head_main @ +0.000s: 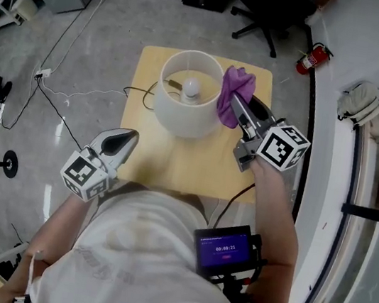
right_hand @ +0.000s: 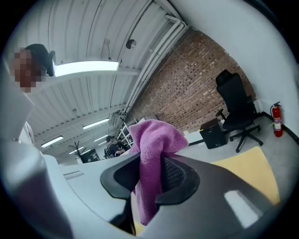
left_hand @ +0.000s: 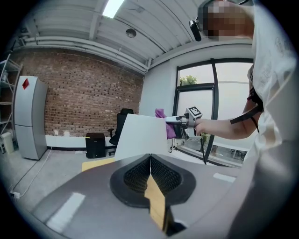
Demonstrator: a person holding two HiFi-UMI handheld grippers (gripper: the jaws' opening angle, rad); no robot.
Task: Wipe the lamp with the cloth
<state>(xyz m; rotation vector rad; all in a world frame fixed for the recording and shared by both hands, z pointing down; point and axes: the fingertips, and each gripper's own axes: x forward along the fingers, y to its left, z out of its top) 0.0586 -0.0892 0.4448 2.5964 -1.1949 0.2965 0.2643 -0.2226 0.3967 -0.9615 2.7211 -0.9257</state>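
While the right gripper (head_main: 238, 111) pinches the purple cloth (head_main: 234, 90) at the lamp (head_main: 181, 117)'s right rim, the left gripper (head_main: 128, 137), jaws pressed together and empty, hangs off its front-left, so a hard wipe could tip the unsteadied lamp

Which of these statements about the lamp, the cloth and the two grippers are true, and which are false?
1. The right gripper is shut on the purple cloth. True.
2. The left gripper grips the lamp. False: its jaws are together on nothing, apart from the lamp.
3. The lamp stands on a yellow table. True.
4. The cloth lies flat on the table. False: it is held up beside the rim of the lamp's shade.
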